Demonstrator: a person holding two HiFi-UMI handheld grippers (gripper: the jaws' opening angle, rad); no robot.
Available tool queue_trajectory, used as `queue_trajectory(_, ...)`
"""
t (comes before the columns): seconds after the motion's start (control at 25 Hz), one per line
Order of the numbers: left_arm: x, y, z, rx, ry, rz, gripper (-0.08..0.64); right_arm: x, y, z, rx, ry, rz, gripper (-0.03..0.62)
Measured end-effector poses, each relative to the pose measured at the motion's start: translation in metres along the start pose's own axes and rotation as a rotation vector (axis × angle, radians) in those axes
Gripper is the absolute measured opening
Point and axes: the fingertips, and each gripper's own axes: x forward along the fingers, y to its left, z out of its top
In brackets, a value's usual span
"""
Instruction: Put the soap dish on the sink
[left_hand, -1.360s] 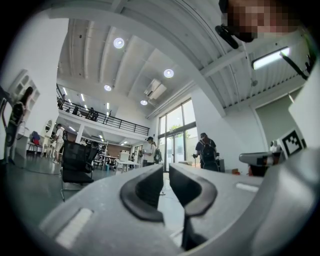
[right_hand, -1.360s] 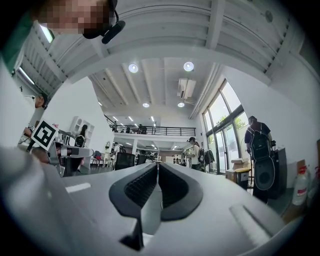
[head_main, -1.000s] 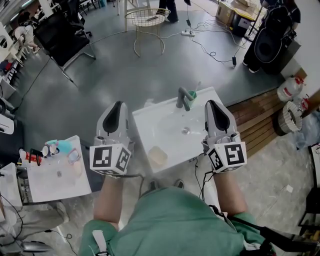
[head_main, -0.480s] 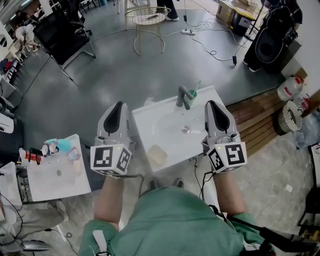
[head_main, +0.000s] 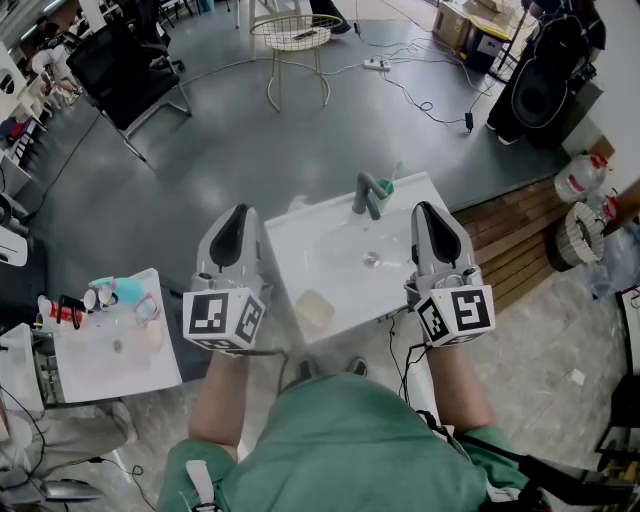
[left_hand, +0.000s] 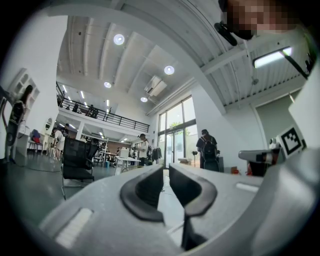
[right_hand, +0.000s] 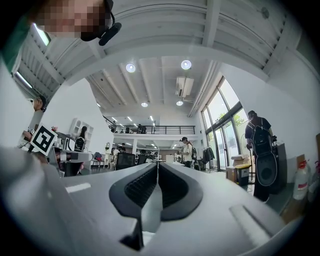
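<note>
Judging by how things lie, the job looks finished: the pale soap dish (head_main: 315, 311) rests on the near left corner of the white sink (head_main: 300, 232), short of the basin and the tap (head_main: 366, 195), and neither tool touches it. The left tongs (head_main: 236, 212) hover by the sink's left edge with jaws a narrow slit apart and nothing between them. The right tongs (head_main: 426, 209), at the right edge, are pressed together and empty, so little seems left beyond drawing back.
</note>
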Motion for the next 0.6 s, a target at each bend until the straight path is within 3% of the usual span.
queue_trajectory(0.6,-0.0019,0.0028,-0.0027,-0.005,0.008,-0.009,0.031,0.0002,0.0042,0.0004,-0.002,0.002,-0.005,0.009)
